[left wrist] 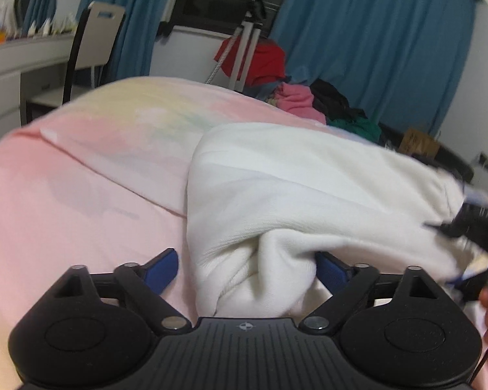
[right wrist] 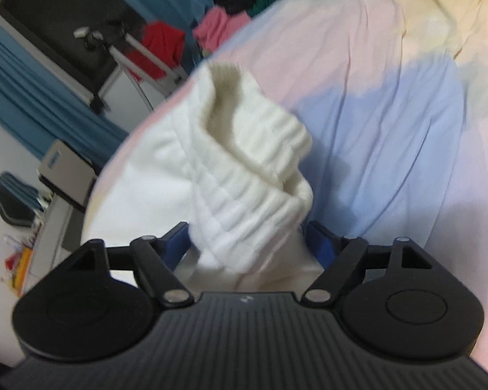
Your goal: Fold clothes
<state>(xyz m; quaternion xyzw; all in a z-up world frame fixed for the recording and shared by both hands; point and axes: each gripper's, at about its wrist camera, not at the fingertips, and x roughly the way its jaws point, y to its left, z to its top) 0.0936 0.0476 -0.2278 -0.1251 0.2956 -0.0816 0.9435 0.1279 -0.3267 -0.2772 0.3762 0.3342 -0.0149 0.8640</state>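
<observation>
A white knit garment [left wrist: 309,188] lies on the pastel bedsheet [left wrist: 81,178]. My left gripper [left wrist: 247,266] stands wide open, with a bunched fold of the white cloth lying between its blue pads [left wrist: 162,269]. My right gripper [right wrist: 247,243] is also wide, with the garment's ribbed hem [right wrist: 253,169] bunched between its blue pads [right wrist: 318,243]; the cloth rises up in front of it. The right gripper shows as a dark blurred shape at the right edge of the left wrist view [left wrist: 475,224].
A pile of coloured clothes [left wrist: 305,100] lies at the bed's far end, with a red garment [left wrist: 263,61] draped on a white tripod [left wrist: 244,48]. A chair [left wrist: 91,48] and a desk [left wrist: 16,65] stand left. Blue curtains [left wrist: 374,48] hang behind.
</observation>
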